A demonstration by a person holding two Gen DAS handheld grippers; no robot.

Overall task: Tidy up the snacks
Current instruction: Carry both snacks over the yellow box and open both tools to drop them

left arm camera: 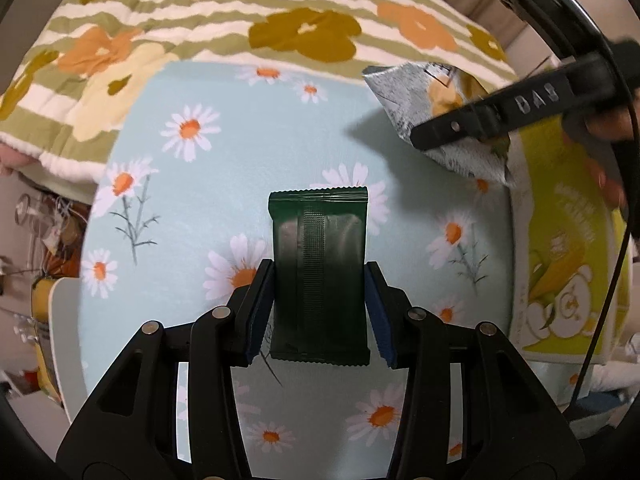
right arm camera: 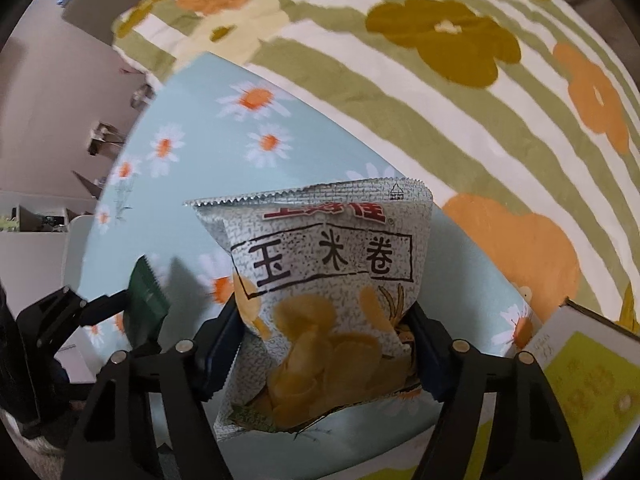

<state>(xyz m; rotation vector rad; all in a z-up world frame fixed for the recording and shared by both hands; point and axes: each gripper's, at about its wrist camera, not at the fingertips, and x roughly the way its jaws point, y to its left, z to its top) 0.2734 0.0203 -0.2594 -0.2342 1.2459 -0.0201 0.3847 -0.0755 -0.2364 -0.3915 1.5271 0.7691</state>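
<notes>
Black linkage arms fill the foreground of both wrist views, each gripper clamped on one snack. At left, the left gripper (left arm camera: 319,304) has its blue-padded fingers (left arm camera: 378,316) drawn in against the two long sides of a dark green wrapper (left arm camera: 319,268), seam side up, held above a pale blue daisy-print cloth (left arm camera: 224,160); whether the wrapper's lower end touches the cloth cannot be told. At right, the right gripper (right arm camera: 326,344) pinches the lower half of a silver corn-snack bag (right arm camera: 324,276), upright with its crimped top edge uppermost and its lower corners crumpled behind the fingers. From the left camera that bag (left arm camera: 432,120) appears at upper right, partly covered by one black finger of the right gripper (left arm camera: 472,128) and blurred. A yellow cartoon-printed box (left arm camera: 568,264) stands at the cloth's right edge, cut off by the lens rim. Behind lies a green-striped floral blanket (left arm camera: 224,12). Two snacks and one box are in view. Clutter at far left is too small to make out.
</notes>
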